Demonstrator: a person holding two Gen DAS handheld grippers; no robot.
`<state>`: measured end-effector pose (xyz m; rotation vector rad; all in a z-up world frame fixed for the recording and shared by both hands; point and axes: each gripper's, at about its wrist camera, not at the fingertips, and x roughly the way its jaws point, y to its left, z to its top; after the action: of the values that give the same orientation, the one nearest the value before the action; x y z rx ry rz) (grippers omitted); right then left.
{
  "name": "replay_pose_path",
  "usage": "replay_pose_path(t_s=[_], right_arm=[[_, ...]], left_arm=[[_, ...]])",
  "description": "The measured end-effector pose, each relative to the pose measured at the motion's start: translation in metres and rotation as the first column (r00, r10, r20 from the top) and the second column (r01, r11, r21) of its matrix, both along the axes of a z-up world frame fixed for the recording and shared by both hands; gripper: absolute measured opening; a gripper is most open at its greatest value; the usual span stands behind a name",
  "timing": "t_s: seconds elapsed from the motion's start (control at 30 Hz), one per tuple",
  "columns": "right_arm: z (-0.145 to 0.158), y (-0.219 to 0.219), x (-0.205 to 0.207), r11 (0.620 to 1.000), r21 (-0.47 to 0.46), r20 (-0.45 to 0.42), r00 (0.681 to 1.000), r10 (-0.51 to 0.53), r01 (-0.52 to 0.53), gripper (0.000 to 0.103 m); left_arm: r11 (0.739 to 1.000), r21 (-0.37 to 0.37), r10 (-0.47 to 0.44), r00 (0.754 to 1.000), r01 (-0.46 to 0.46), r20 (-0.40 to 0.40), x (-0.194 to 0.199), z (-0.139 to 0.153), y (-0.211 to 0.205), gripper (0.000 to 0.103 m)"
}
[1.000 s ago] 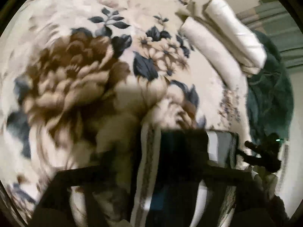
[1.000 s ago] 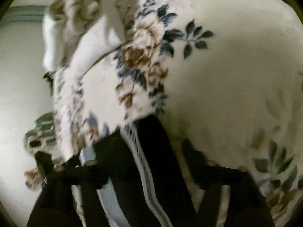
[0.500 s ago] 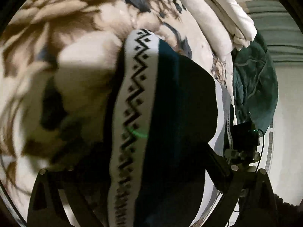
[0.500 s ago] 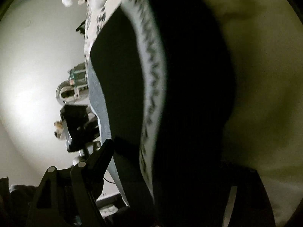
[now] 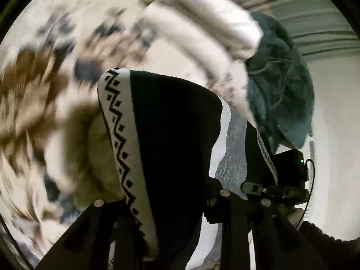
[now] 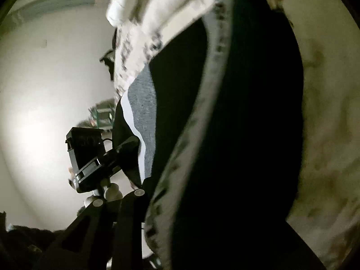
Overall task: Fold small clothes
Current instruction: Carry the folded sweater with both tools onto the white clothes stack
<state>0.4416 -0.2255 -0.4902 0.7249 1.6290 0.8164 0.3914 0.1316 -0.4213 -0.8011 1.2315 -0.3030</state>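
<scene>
A small black garment [image 5: 175, 135] with a white zigzag-patterned band and a grey inner panel hangs lifted above the floral bedspread [image 5: 45, 90]. My left gripper [image 5: 175, 220] is shut on its edge, cloth draped over the fingers. The right gripper [image 5: 270, 189] shows at the right of the left wrist view, holding the other corner. In the right wrist view the garment [image 6: 236, 135] fills the middle, and my right gripper [image 6: 202, 236] is shut on it, mostly hidden by cloth. The left gripper [image 6: 99, 171] shows at the left, gripping the garment's far corner.
Folded white bedding [image 5: 213, 22] lies at the far side of the bed. A dark teal blanket [image 5: 281, 94] is bunched at the right edge. A pale wall [image 6: 45, 112] stands beyond the bed.
Both grippers have lifted the garment off the bedspread and tilted upward. The garment now hangs stretched between them, and the cameras swing quickly, blurring the bedspread.
</scene>
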Motion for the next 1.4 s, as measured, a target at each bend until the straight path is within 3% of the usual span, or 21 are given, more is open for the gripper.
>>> replay_pose_path(t_s=[0.17, 0.33, 0.5, 0.63, 0.7, 0.83, 0.87, 0.9, 0.97, 1.07, 1.2, 1.33, 1.4], right_arm=[[0.076, 0.011, 0.05, 0.994, -0.023, 0.071, 0.992, -0.103, 0.105, 0.026], [0.137, 0.042, 0.142, 0.981, -0.052, 0.172, 0.969, -0.178, 0.189, 0.026], [0.153, 0.077, 0.256, 0.966, -0.078, 0.244, 0.944, -0.223, 0.248, 0.026], [0.131, 0.099, 0.314, 0.955, -0.128, 0.242, 0.942, -0.233, 0.269, 0.026], [0.114, 0.112, 0.33, 0.947, -0.153, 0.225, 0.943, -0.245, 0.282, 0.026], [0.1, 0.106, 0.339, 0.938, -0.201, 0.191, 0.95, -0.246, 0.284, 0.032], [0.101, 0.103, 0.339, 0.931, -0.234, 0.202, 0.951, -0.235, 0.28, 0.046], [0.106, 0.094, 0.347, 0.919, -0.281, 0.21, 0.952, -0.222, 0.276, 0.06], [0.112, 0.08, 0.346, 0.873, -0.399, 0.24, 0.951, -0.197, 0.281, 0.066], [0.132, 0.066, 0.317, 0.807, -0.511, 0.313, 0.938, -0.148, 0.298, 0.066], [0.13, 0.044, 0.295, 0.784, -0.569, 0.307, 0.948, -0.08, 0.25, 0.066], [0.093, 0.034, 0.28, 0.732, -0.642, 0.255, 0.964, -0.08, 0.231, 0.066], [0.082, 0.037, 0.278, 0.679, -0.701, 0.263, 0.964, -0.042, 0.22, 0.066]], left_arm=[[0.997, 0.018, -0.069, 0.995, 0.068, 0.065, 0.079, 0.068, 0.012, 0.024], [0.994, 0.055, -0.101, 0.988, 0.095, 0.117, 0.204, 0.109, 0.031, 0.025], [0.991, 0.09, -0.108, 0.986, 0.097, 0.124, 0.314, 0.106, 0.052, 0.026], [0.98, 0.153, -0.137, 0.989, 0.126, 0.058, 0.369, 0.065, 0.059, 0.029], [0.978, 0.15, -0.146, 0.989, 0.147, -0.014, 0.383, 0.038, 0.064, 0.03], [0.985, 0.097, -0.137, 0.989, 0.142, -0.055, 0.392, 0.024, 0.072, 0.031], [0.985, 0.098, -0.139, 0.989, 0.143, -0.049, 0.391, 0.026, 0.072, 0.035], [0.982, 0.123, -0.138, 0.989, 0.143, -0.047, 0.388, 0.03, 0.072, 0.052], [0.976, 0.176, -0.125, 0.991, 0.131, -0.041, 0.381, 0.04, 0.073, 0.075], [0.961, 0.257, -0.102, 0.995, 0.099, -0.002, 0.369, 0.058, 0.074, 0.088], [0.929, 0.36, -0.105, 0.993, 0.08, 0.05, 0.341, 0.074, 0.063, 0.093], [0.895, 0.431, -0.13, 0.991, 0.113, 0.012, 0.317, 0.052, 0.047, 0.098], [0.891, 0.434, -0.132, 0.991, 0.134, -0.035, 0.308, 0.034, 0.04, 0.099]])
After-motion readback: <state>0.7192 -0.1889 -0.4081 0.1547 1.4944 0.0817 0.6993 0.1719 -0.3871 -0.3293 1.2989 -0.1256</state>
